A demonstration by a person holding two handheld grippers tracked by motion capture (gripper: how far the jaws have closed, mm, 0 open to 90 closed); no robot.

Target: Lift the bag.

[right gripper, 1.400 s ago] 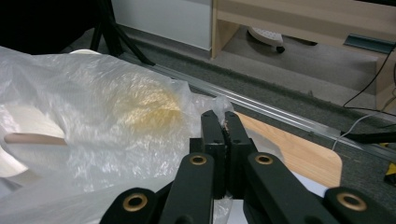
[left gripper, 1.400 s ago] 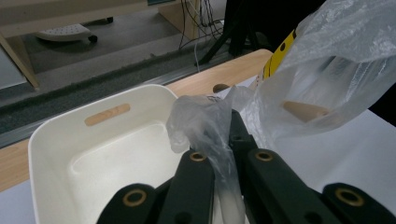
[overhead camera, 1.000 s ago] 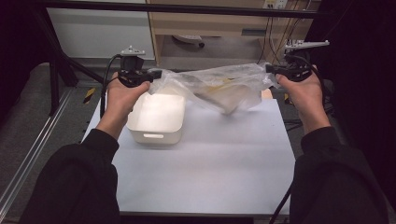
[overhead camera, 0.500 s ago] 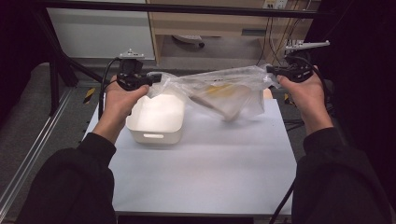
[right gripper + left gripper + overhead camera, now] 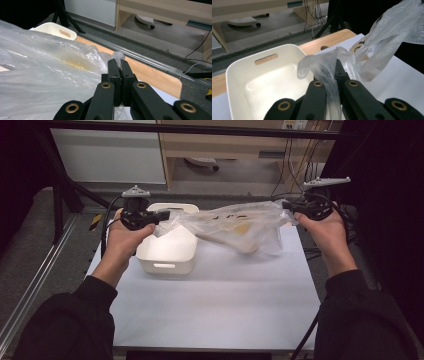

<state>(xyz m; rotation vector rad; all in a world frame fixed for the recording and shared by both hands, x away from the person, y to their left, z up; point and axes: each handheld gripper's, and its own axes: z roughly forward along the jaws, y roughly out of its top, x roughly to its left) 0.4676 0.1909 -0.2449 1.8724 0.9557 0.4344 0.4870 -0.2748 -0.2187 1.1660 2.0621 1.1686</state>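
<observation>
A clear plastic bag [image 5: 235,226] with something tan inside hangs stretched above the table between both grippers. My left gripper [image 5: 156,217] is shut on the bag's left end, over a white bin [image 5: 167,260]. In the left gripper view the film [image 5: 329,75] is pinched between the black jaws, with the empty bin [image 5: 244,82] below. My right gripper [image 5: 289,207] is shut on the bag's right corner; in the right gripper view that corner [image 5: 118,55] sticks up between the closed jaws and the bag [image 5: 42,72] spreads off to the left.
The white table [image 5: 215,315] lies under the bag, with a wooden strip [image 5: 152,75] along its far edge. Beyond it are grey floor, a cabinet [image 5: 107,155], a wooden desk [image 5: 240,145] and cables [image 5: 300,175]. Black stand legs [image 5: 65,190] rise at the left.
Both hands have sunk slightly with the bag still stretched between them. The left hand shifted a little toward the bin, and the bag hangs lower over the table.
</observation>
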